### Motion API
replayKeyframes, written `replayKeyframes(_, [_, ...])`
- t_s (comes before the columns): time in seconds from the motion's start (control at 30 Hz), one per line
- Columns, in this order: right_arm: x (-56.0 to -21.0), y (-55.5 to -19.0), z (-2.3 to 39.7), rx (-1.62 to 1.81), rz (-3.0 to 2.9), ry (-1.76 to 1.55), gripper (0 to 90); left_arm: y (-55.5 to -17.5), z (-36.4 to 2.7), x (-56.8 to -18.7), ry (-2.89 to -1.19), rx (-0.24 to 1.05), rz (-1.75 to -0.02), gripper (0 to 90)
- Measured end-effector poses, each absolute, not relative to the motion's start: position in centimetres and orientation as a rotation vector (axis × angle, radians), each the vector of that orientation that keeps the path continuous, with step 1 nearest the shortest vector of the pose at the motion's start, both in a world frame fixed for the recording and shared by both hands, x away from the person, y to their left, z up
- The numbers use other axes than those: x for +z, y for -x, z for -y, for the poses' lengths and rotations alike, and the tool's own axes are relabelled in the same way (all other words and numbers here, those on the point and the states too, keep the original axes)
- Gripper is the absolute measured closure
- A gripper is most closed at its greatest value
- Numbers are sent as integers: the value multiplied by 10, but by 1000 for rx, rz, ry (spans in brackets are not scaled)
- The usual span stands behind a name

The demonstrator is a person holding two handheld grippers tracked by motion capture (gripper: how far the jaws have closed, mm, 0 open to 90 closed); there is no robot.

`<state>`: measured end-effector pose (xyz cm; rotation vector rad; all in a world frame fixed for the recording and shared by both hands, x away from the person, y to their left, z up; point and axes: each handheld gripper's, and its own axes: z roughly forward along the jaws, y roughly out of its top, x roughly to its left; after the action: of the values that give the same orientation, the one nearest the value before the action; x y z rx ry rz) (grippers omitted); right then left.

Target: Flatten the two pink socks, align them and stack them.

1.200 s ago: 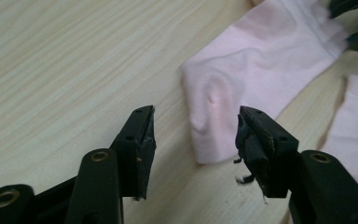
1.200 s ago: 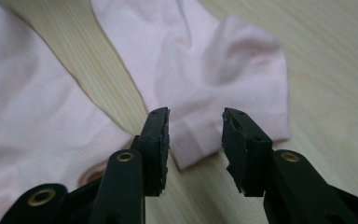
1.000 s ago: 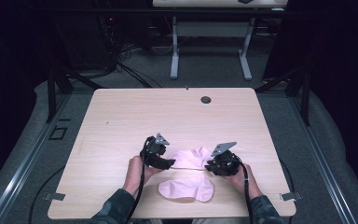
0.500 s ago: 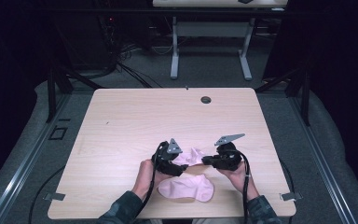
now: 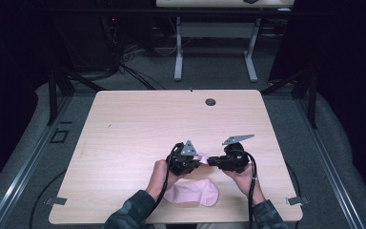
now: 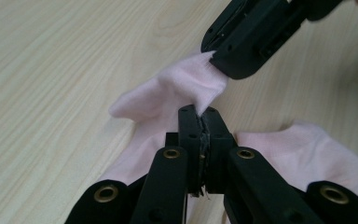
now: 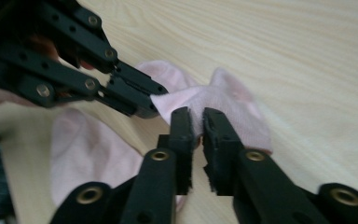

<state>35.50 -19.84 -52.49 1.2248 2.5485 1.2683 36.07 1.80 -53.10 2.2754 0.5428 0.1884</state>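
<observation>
Our left hand-held gripper (image 5: 198, 161) has come in from about nine o'clock since a second ago and its jaws have just closed on the sock (image 6: 177, 93) cuff edge, so we now judge the opening ready to be spread. The pale pink, softly ribbed sock lies at the surface's (image 5: 138, 124) near edge. Our right hand-held gripper (image 5: 211, 161), at three o'clock, is clamped on that cuff.

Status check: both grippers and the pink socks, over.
Left gripper just closed on upper pink sock. Right gripper shut on it too. Second sock flat underneath. Table unobstructed.
</observation>
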Motion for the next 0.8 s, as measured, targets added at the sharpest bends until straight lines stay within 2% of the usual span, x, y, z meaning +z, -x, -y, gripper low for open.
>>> replayKeyframes(0.1, [-524, -347, 201, 1239, -2486, -1122, 633, -369, -18, -521, -2264, 156, -589, 888])
replayKeyframes(0.13, [-524, -347, 201, 1239, -2486, -1122, 633, -369, -18, -521, -2264, 156, -589, 888])
replayKeyframes(0.17, [-522, -339, 199, 1203, -2449, -1038, 550, -373, -19, -516, -2249, 119, -593, 888])
replayKeyframes(0.27, [-520, -330, 193, 1155, -2403, -928, 435, -378, -20, -507, -2242, 84, -603, 887])
replayKeyframes(0.3, [-519, -327, 190, 1126, -2377, -891, 446, -379, -20, -505, -2240, 71, -599, 887])
replayKeyframes(0.37, [-519, -325, 184, 1096, -2353, -829, 394, -381, -21, -501, -2256, 94, -610, 887])
replayKeyframes(0.47, [-519, -322, 176, 1063, -2322, -758, 436, -383, -22, -498, -2241, 56, -621, 886])
replayKeyframes(0.6, [-518, -320, 172, 1060, -2273, -709, 774, -385, -26, -498, -2228, 10, -593, 883])
replayKeyframes(0.63, [-517, -322, 174, 1081, -2282, -714, 821, -384, -27, -497, -2226, 16, -594, 880])
replayKeyframes(0.67, [-514, -324, 175, 1096, -2283, -731, 843, -384, -28, -498, -2217, 8, -588, 871])
replayKeyframes(0.73, [-508, -328, 180, 1150, -2305, -760, 856, -381, -30, -500, -2214, 29, -592, 797])
replayKeyframes(0.77, [-505, -329, 182, 1174, -2313, -783, 859, -380, -31, -501, -2212, 35, -595, 711])
replayKeyframes(0.8, [-501, -331, 183, 1192, -2326, -810, 860, -380, -31, -501, -2212, 35, -595, 671])
